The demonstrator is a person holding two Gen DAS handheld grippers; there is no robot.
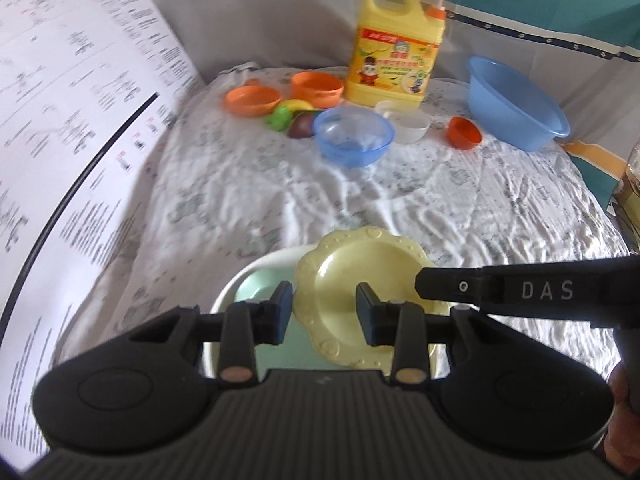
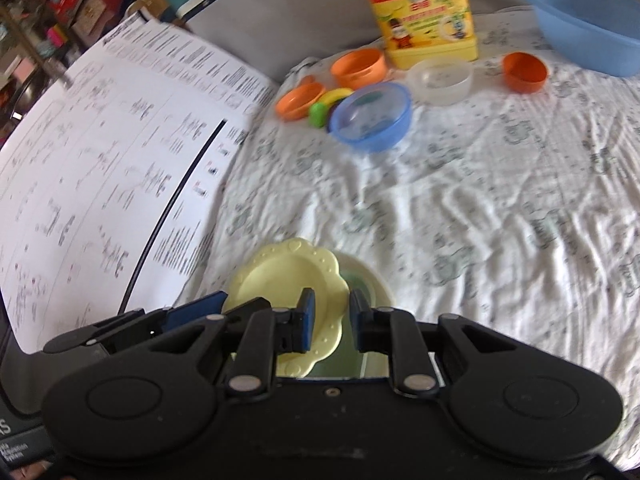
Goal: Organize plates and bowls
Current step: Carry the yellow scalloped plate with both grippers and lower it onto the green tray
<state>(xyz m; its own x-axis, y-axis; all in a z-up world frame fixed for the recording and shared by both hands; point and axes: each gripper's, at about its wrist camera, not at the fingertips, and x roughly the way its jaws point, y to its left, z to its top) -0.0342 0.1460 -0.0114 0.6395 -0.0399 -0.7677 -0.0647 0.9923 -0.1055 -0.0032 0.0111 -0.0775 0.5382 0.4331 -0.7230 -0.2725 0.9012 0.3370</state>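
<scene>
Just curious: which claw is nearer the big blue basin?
Right. The right claw sits toward the blue basin; the left claw is beyond it, by the printed sheet.

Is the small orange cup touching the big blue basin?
Apart. The right wrist view shows white cloth between the orange cup and the blue basin.

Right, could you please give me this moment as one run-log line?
right tongs: shut on yellow plate rim | left tongs: at same plate, grip unclear | white plate: beneath | blue bowl: far side
</scene>
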